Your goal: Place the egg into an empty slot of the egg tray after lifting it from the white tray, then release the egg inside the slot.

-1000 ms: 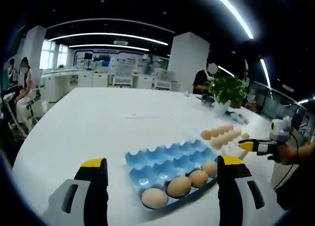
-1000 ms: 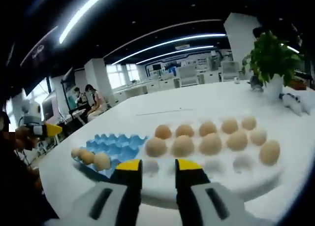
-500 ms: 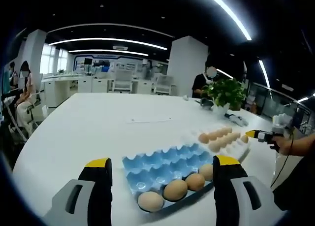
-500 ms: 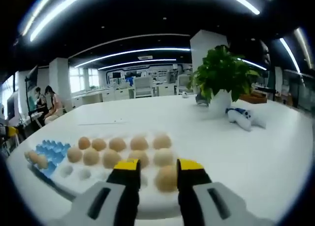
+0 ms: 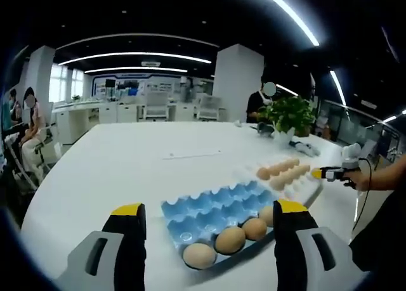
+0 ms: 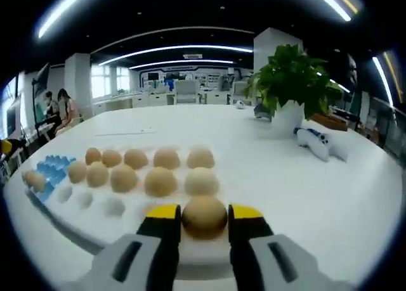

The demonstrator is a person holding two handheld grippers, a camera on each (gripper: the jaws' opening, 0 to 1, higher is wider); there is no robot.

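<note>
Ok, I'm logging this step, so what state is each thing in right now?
Right claw: jaws either side of an egg on the white tray; grip unclear.
Left claw: open, holding nothing.
Blue egg tray: four eggs in its near row, other slots empty.
White tray: mostly filled, several near slots empty.

An open-plan office or lab: long ceiling light strips (image 5: 136, 53), rows of white desks (image 5: 82, 110), square pillars (image 5: 240, 82), seated people (image 5: 28, 129), a potted plant (image 6: 288, 91).

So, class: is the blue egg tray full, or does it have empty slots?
Partly full. The blue egg tray holds four eggs along its near edge; the slots behind them are empty.
</note>
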